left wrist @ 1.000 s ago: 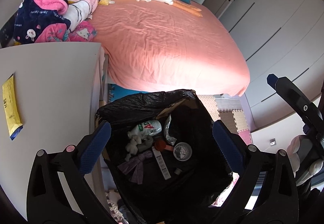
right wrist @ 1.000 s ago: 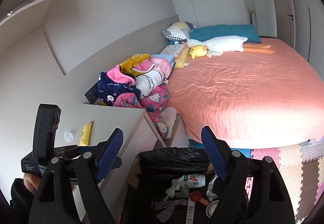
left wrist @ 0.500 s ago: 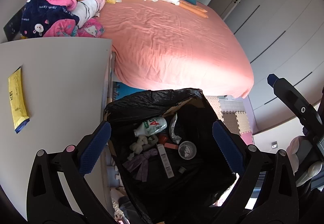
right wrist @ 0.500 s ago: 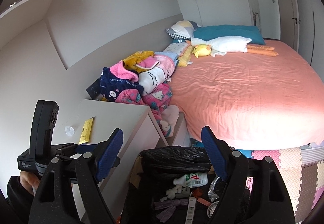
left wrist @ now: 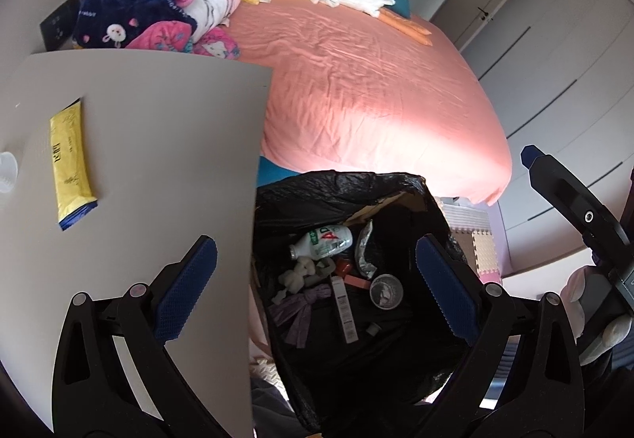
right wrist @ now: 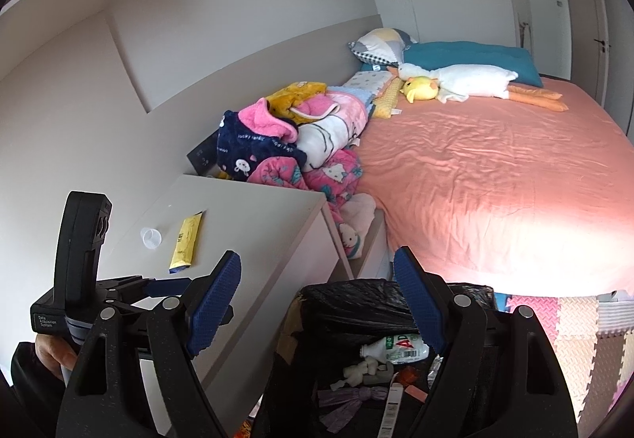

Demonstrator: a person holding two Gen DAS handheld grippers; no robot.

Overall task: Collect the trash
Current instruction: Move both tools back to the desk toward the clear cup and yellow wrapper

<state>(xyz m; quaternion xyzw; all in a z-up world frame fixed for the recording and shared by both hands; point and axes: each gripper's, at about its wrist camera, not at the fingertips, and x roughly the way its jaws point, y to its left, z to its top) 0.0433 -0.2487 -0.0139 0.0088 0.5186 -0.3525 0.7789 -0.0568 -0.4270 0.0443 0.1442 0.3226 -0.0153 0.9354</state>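
Left wrist view shows my left gripper (left wrist: 313,279) spread wide with nothing between its blue ridged pads, one finger over the near right edge of the bedside table (left wrist: 138,113), the other over the black-lined trash bin (left wrist: 340,184) just beside that edge. My right gripper (right wrist: 317,299) is likewise released and empty, hovering above the bin's rim.

On the table lies a flat yellow sachet (left wrist: 70,164) with a blue end (a crinkly foil sort of pack), near the left edge, and just beside it a small clear plastic cup (right wrist: 151,238), upright. Nothing stands between the pads and these two; only bare, smooth beige tabletop.

Inside the bin sit a white plastic bottle (left wrist: 323,242) with a green and red label, a purple paper bow (left wrist: 303,305), crumpled white tissue (left wrist: 299,273), a round foil lid (left wrist: 386,289) and a long barcode strip (left wrist: 344,313), all loose on the glossy black liner.

Past the table's far edge a heap of fleecy pink and navy clothes (right wrist: 285,149) rests on the bed (right wrist: 495,180), whose salmon sheet is lightly wrinkled. A white plush goose (right wrist: 471,83) and yellow plush (right wrist: 420,88) lie by the teal pillow (right wrist: 467,56). Pastel foam mats (right wrist: 562,319) cover the floor.
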